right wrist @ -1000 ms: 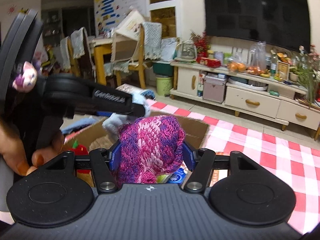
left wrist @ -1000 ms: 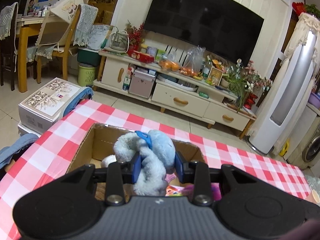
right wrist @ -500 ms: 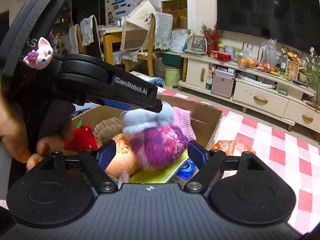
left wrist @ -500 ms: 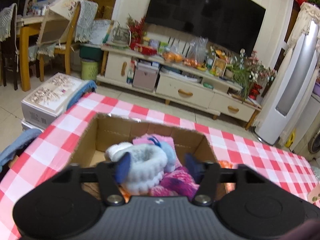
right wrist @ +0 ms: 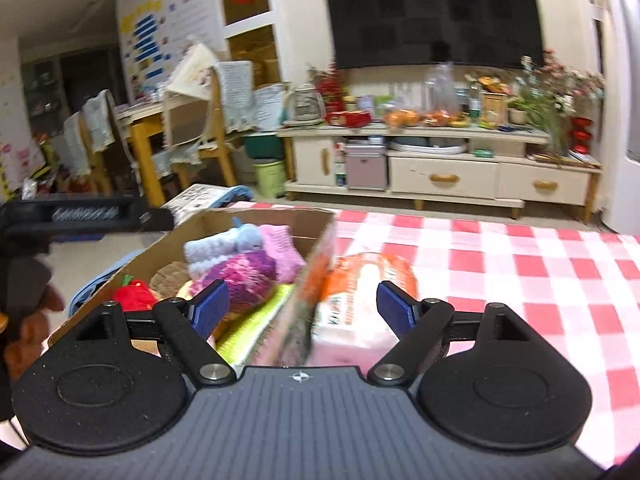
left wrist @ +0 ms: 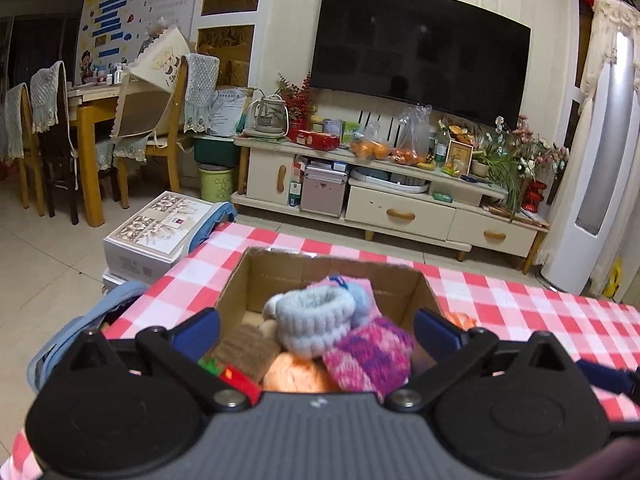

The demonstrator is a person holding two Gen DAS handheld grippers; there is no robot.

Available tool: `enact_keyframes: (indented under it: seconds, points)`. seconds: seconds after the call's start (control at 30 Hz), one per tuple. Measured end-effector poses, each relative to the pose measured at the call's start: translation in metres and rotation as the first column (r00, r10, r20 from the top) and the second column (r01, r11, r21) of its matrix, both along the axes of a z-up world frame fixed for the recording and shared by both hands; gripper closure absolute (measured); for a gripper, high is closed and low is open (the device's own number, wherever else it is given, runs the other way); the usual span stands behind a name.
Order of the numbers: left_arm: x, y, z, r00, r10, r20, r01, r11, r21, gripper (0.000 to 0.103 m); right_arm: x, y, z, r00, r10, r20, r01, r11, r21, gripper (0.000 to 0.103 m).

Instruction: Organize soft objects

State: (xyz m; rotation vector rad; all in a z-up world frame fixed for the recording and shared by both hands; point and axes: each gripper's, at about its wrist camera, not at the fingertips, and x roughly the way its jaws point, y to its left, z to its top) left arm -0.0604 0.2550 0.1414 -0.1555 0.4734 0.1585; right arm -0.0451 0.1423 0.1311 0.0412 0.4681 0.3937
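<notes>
Left-wrist view: left tool [left wrist: 316, 326] has both blue pads spread wide apart with nothing clamped between them. Directly beyond it, cardboard box [left wrist: 240, 276] sits open on the red-checked counter [left wrist: 520, 304]. Inside the box, a pale blue knitted item [left wrist: 312, 320] lies on top, touching a magenta-and-pink knitted item [left wrist: 368, 356] at its right. An orange knitted piece [left wrist: 294, 376] and a brown one [left wrist: 248, 348] lie beneath. Only this view shows the box's far inner wall.

Right-wrist view: right tool [right wrist: 302, 308] is likewise spread apart and unloaded. Only this view shows an orange-and-white packet [right wrist: 360, 304] on the counter just outside the box's right wall, and a red strawberry plush [right wrist: 134, 288] near the box's left wall. Motion blur softens detail.
</notes>
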Motion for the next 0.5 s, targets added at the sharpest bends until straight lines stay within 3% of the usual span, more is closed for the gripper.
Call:
enact_keyframes:
  seconds: [0.5]
  points:
    - [-0.088, -0.031, -0.006, 0.999, -0.008, -0.042, 0.01, 1.0, 0.029, 0.001, -0.051, -0.021, 0.002, 0.995, -0.078, -0.061, 0.079, 0.997, 0.014, 0.002]
